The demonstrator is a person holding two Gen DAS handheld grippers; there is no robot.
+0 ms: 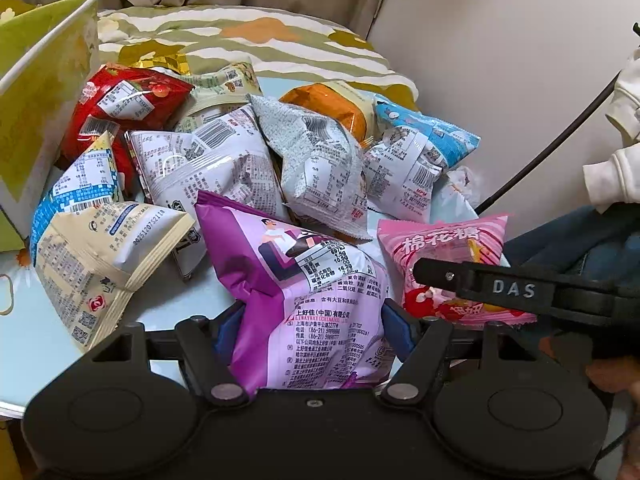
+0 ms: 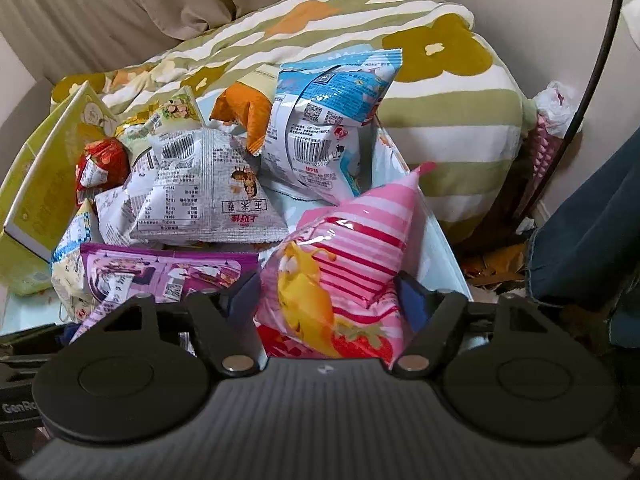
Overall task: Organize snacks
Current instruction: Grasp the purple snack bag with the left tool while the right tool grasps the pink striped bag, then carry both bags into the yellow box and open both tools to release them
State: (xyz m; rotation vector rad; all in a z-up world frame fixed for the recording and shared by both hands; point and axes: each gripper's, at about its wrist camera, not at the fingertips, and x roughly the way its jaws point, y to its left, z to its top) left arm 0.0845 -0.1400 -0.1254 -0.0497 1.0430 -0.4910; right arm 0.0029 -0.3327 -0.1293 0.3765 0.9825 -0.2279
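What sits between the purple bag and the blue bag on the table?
In the left wrist view, a grey-white crumpled packet lies between the purple bag and the blue bag, overlapping both.

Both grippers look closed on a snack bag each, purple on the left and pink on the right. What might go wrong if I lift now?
1. The left gripper pinches the purple bag near its lower end; puffed, slick film could slip out.
2. The grey-white bag leans on the purple bag's top, so lifting may topple it toward the table edge.
3. The right gripper, holding the pink striped bag, sits very close to the left; lifting together risks a collision.
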